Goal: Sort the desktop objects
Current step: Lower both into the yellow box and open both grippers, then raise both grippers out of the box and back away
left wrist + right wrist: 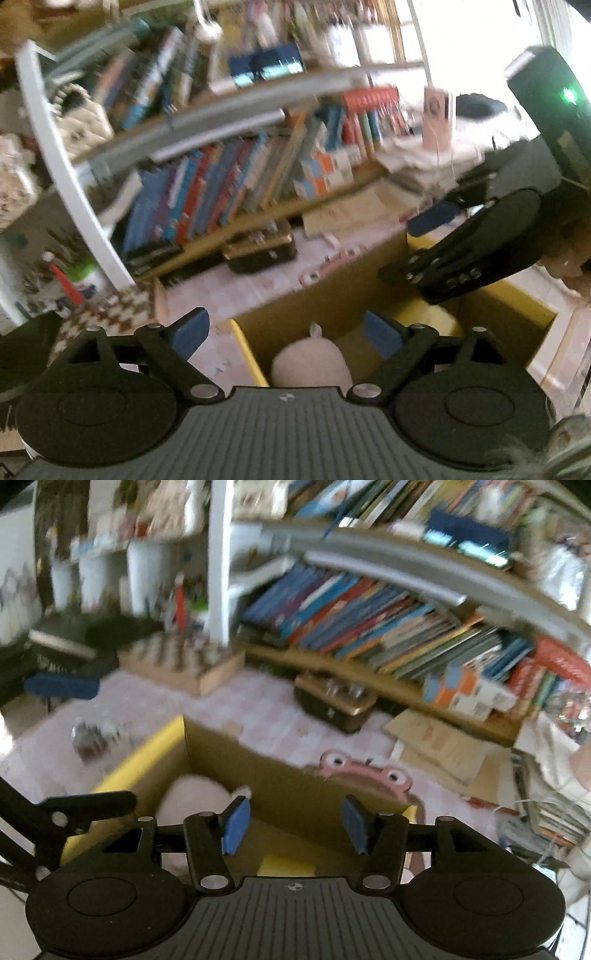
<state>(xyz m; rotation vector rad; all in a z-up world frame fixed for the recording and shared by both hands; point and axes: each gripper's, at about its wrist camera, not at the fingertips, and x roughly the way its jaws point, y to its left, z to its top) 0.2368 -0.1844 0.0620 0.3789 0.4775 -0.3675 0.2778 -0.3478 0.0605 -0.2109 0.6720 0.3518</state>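
A cardboard box with yellow flaps [325, 291] sits on the pink checked desk. A pale pink plush toy [312, 363] lies inside it, just below my left gripper [286, 334], which is open and empty above the box. The toy also shows in the right wrist view [192, 797], left of my right gripper [295, 827], which is open and empty over the same box [258, 771]. A pink frog-faced item [364, 771] lies behind the box. The right gripper also shows in the left wrist view [424, 236], over the box's right side.
A shelf of books [388, 624] runs along the back of the desk. A dark case [334, 701] and a wooden block holding small bottles [181, 661] stand in front of it. Loose cardboard sheets [439, 742] and paper stacks lie to the right.
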